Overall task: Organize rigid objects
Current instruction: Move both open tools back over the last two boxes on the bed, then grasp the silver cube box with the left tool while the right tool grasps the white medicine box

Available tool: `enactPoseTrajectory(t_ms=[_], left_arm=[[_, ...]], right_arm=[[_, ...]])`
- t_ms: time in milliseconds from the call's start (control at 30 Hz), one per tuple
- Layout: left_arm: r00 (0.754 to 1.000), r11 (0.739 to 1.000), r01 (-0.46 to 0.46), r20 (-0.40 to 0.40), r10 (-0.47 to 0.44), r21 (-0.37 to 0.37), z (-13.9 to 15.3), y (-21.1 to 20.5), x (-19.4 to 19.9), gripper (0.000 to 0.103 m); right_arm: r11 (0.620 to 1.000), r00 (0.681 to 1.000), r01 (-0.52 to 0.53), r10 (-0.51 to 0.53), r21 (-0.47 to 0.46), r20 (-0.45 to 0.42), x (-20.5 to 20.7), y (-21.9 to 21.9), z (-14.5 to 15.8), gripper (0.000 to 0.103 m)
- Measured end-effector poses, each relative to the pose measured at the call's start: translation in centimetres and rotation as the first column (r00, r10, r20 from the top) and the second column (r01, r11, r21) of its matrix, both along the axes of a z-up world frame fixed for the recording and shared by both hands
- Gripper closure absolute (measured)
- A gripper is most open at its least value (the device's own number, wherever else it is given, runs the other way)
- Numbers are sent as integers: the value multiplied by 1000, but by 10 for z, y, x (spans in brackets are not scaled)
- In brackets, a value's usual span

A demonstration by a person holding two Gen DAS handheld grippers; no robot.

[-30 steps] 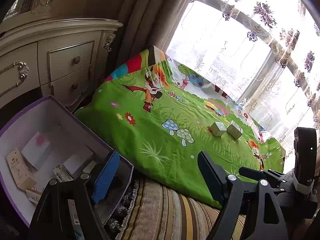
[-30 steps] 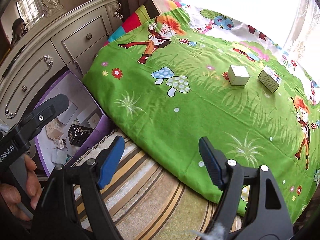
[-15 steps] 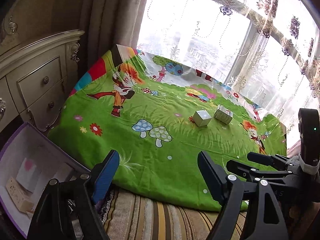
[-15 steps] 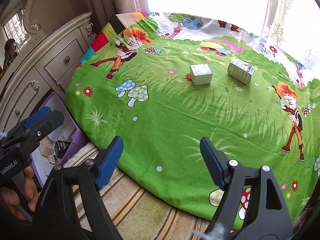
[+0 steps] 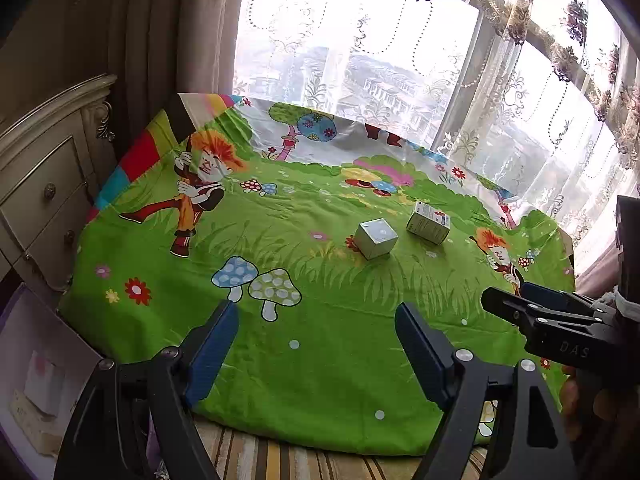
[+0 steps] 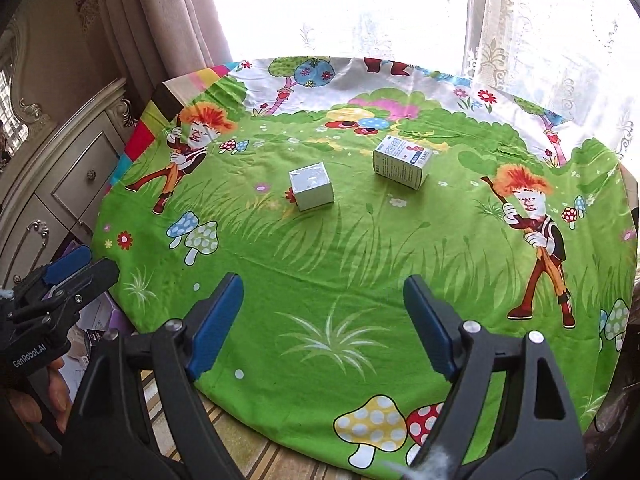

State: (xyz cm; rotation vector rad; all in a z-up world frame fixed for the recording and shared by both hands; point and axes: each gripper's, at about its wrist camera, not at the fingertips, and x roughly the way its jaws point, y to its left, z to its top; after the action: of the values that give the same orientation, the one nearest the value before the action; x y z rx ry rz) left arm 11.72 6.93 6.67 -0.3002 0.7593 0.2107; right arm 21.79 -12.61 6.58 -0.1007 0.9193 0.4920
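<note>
**Both grippers swing from the storage box toward the two boxes on the cloth**

Since a second ago both views have swept away from the purple storage box [image 5: 24, 364] by the dresser [image 5: 44, 168]; it now sits at the far left edge of the left wrist view, with a few packages inside. Ahead lies the counter under a green cartoon cloth [image 6: 360, 248]. On it rest a small white cube box [image 6: 311, 185] and, just beside it toward the window, a printed carton [image 6: 402, 161]; the two are apart, neither touched. The left gripper [image 5: 316, 344] hangs wide open over the cloth's near edge with nothing between its blue pads. The right gripper [image 6: 324, 320] is empty too, its jaws opening further. Each gripper shows in the other's view, held by a hand [image 6: 52, 392]. A striped rug [image 5: 280, 460] shows below the cloth.
</note>
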Motion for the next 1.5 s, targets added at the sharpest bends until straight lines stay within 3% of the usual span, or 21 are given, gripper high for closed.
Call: enactPoseTrajectory(t_ms=[367, 700, 1067, 1300, 1367, 1467, 1500], left_arm=[[998, 999, 16, -57, -19, -46, -8, -23, 79, 21], [977, 978, -139, -182, 110, -157, -46, -20, 165, 18], [940, 969, -220, -291, 180, -113, -90, -21, 218, 18], [945, 984, -163, -298, 135, -71, -107, -21, 233, 18], [957, 990, -127, -270, 106, -62, -108, -23, 233, 24], [973, 995, -50, -230, 30, -82, -106, -29, 232, 43], [973, 996, -43, -229, 25, -75, -104, -30, 231, 45]], right_arm=[[992, 992, 125, -125, -12, -7, 42, -25, -15, 15], [962, 963, 270, -270, 21, -10, 78, -62, -19, 13], [942, 942, 335, -335, 17, -12, 100, -76, -23, 9], [941, 941, 339, -339, 18, 4, 117, -62, -20, 8], [939, 939, 343, -343, 19, 6, 122, -56, -20, 8], [937, 937, 349, -349, 27, 0, 132, -45, -22, 7], [936, 937, 350, -350, 30, -3, 135, -41, -23, 7]])
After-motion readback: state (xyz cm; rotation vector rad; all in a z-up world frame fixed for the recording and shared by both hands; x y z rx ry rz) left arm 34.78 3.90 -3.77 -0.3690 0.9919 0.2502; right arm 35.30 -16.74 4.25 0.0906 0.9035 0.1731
